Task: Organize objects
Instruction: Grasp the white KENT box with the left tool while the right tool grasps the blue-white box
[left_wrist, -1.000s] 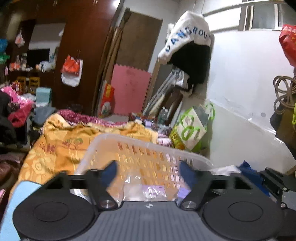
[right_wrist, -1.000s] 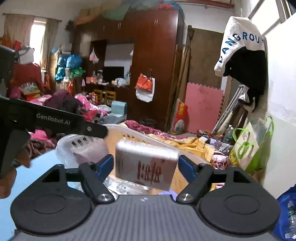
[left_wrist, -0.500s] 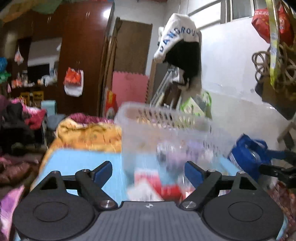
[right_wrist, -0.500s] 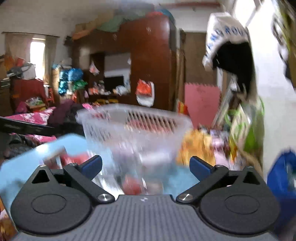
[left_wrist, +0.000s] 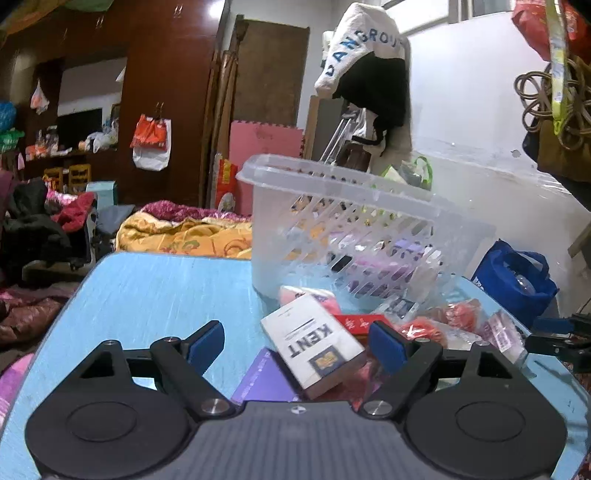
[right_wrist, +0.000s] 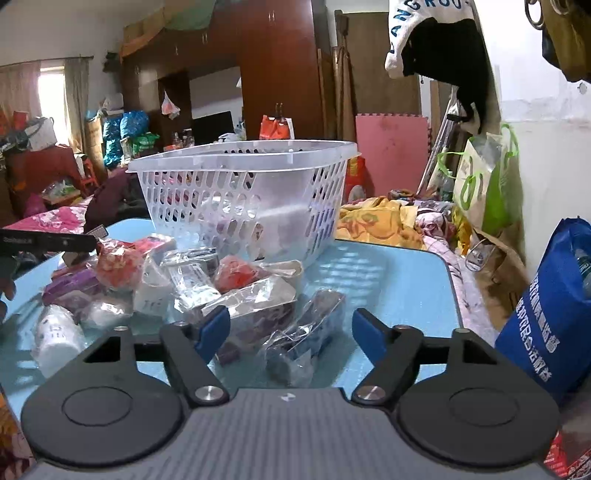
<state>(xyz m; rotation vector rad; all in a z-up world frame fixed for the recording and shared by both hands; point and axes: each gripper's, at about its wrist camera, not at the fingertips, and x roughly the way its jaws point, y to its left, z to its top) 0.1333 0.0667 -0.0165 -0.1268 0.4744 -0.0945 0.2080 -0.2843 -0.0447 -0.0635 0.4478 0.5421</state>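
Note:
A clear slotted plastic basket (left_wrist: 354, 236) stands on the light blue table (left_wrist: 155, 291); it also shows in the right wrist view (right_wrist: 243, 199). A heap of small packets lies in front of it. My left gripper (left_wrist: 297, 341) is open, low over the heap, with a white KENT box (left_wrist: 314, 347) between its fingers, untouched. My right gripper (right_wrist: 291, 330) is open and empty, with a clear-wrapped dark packet (right_wrist: 310, 332) lying between its fingers. Red-wrapped packets (right_wrist: 236, 273) and a white bottle (right_wrist: 55, 339) lie in the heap.
A blue bag (right_wrist: 550, 317) stands off the table's right edge. A green-and-white bag (right_wrist: 484, 188) leans on the wall. Yellow bedding (left_wrist: 177, 236) lies beyond the table's far edge. The other gripper's dark body (right_wrist: 44, 242) reaches in at the left.
Both grippers have pulled back from above the basket and dropped low in front of it. The silver packet that the right gripper held is gone from its fingers. Both jaws stand wider.

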